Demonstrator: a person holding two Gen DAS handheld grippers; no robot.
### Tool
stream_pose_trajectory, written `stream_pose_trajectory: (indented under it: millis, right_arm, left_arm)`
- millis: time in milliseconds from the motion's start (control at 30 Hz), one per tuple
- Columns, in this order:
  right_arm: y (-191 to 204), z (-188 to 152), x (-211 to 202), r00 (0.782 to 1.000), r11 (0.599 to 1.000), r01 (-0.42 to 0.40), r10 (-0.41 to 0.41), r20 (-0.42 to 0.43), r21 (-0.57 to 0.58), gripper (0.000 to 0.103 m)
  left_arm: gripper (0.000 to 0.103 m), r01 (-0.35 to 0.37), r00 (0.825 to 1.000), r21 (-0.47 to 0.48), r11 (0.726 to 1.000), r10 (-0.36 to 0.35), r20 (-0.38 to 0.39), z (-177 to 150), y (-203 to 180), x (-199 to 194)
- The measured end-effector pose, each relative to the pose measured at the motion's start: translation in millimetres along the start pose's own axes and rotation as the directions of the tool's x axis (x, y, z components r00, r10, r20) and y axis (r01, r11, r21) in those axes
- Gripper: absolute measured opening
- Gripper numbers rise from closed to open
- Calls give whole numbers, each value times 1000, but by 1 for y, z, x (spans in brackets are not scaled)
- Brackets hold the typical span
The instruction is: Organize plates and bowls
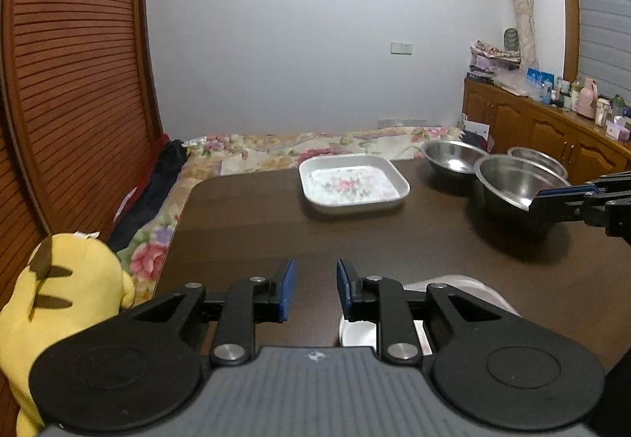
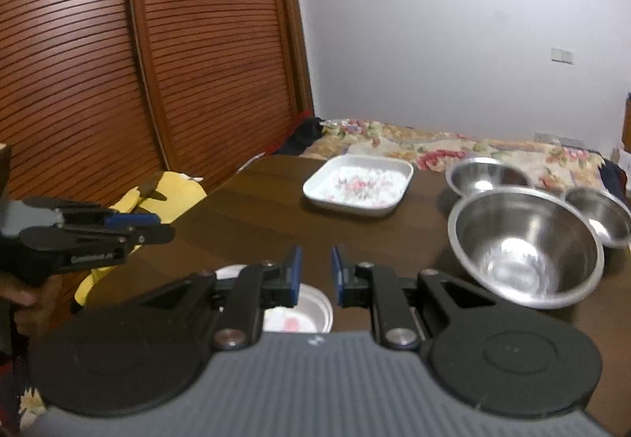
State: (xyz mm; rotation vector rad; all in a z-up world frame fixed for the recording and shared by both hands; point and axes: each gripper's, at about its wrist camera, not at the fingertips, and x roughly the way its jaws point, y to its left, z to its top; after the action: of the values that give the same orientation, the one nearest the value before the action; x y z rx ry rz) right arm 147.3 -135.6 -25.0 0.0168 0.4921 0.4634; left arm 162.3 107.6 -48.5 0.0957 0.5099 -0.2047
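- Dark wood worktop [image 1: 256,224] carries everything; the dishes lie scattered, none stacked, so the sorting looks barely begun.
- Large steel bowl [image 2: 524,239] stands toward the right edge, touching or nearly touching its neighbours; a thin, slick rim pinched at one side would likely tip or slip, and it could clatter into them.
- Square flowered dish [image 1: 353,182] sits alone near the far edge, beside the bed; a careless push could send it off onto the bedding.
- Two smaller steel bowls [image 2: 489,176] [image 2: 599,216] crowd behind the large one at the far right corner; reaching for them over it risks a knock.
- Round white plate [image 2: 303,310] lies at the near edge, under both tools and half hidden; lowering blindly could strike it or nudge it off.
- Left claw [image 1: 314,271] is slightly spread, nothing between its blue pads, hanging over bare wood near the left edge.
- Right claw [image 2: 314,259] is parted by a narrower gap, also empty; it touches nothing I can see, with the large bowl just to its right.
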Motion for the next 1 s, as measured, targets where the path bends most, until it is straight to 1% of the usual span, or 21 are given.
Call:
stream_pose_trajectory:
  millis: [133,267,333,400,433,500,567,700,867,1000]
  right_arm:
    - [-8,18,16,1000,1000,-4,4,-10,-15,18]
    - [-17,34,37,999,1000,11,-11,-31,-15,18]
    - [-22,41,48,999,1000,23,-23,-48,-8,21]
    - [-28,48,60,997,999,40,-40,-62,0,29]
    - [-32,52,66,997,999,44,-44,-67,3,30]
    - [-37,56,77,996,999,50,-49,-80,8,34]
    - [-44,61,92,993,998,58,-55,-100,27,39]
    - [-56,68,120,989,996,59,-49,-141,66,39]
    - [-62,74,151,976,994,91,-79,-202,52,39]
    - [-67,79,165,968,993,109,-98,-232,36,39]
  left_arm:
    - [30,10,1000,-12,1000,-10,8,17,3,22]
    - [40,21,1000,-14,1000,-21,-1,30,7,47]
    - [43,20,1000,-7,1000,-20,-3,38,9,58]
    - [43,21,1000,-3,1000,-21,-8,44,12,69]
    - [44,20,1000,0,1000,-20,-12,48,14,75]
    - [51,19,1000,8,1000,-19,-19,54,16,87]
    - [54,20,1000,11,1000,-19,-19,58,19,98]
    - [54,30,999,13,999,-29,-40,67,22,124]
    - [54,48,997,22,999,-47,-61,78,22,155]
    - [54,60,996,28,998,-58,-70,83,20,174]
